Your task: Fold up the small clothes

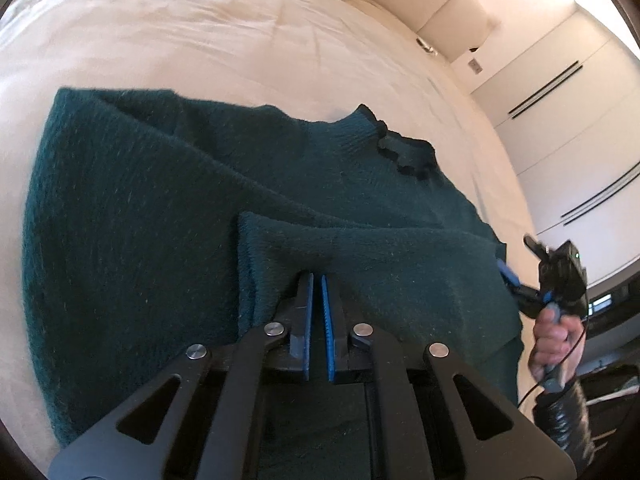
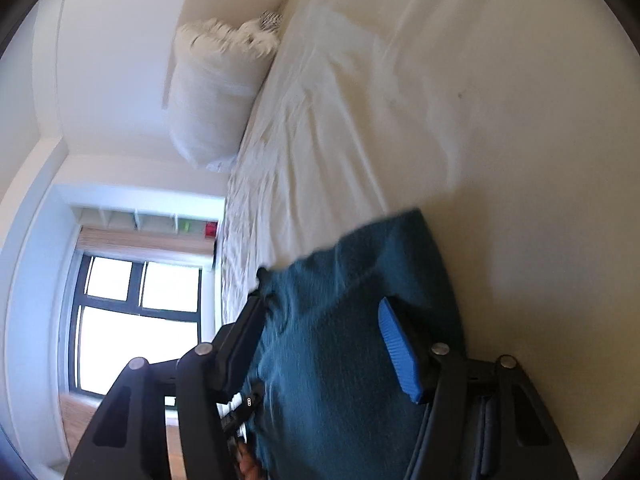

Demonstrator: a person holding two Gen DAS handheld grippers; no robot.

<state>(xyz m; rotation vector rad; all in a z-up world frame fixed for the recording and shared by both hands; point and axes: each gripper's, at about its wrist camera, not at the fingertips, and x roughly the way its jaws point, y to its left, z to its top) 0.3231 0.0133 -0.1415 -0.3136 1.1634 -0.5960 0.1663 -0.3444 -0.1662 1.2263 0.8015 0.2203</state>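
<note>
A dark green knit sweater (image 1: 160,208) lies spread on the white bed (image 1: 200,40), its ruffled collar (image 1: 400,152) toward the far right. My left gripper (image 1: 317,280) is shut on a folded edge of the sweater near the camera, the blue pads pinching the fabric. My right gripper (image 1: 516,284) shows at the sweater's right edge in the left wrist view. In the right wrist view the right gripper (image 2: 324,304) is open, its blue pad (image 2: 398,344) and black finger on either side of sweater fabric (image 2: 344,340) lying between them.
White pillows (image 2: 208,96) stand against the padded headboard (image 1: 436,4). A window (image 2: 136,320) and a shelf are beyond the bed's far side. White wardrobe doors (image 1: 580,128) line the wall by the bed. A person's hand (image 1: 554,340) holds the right gripper.
</note>
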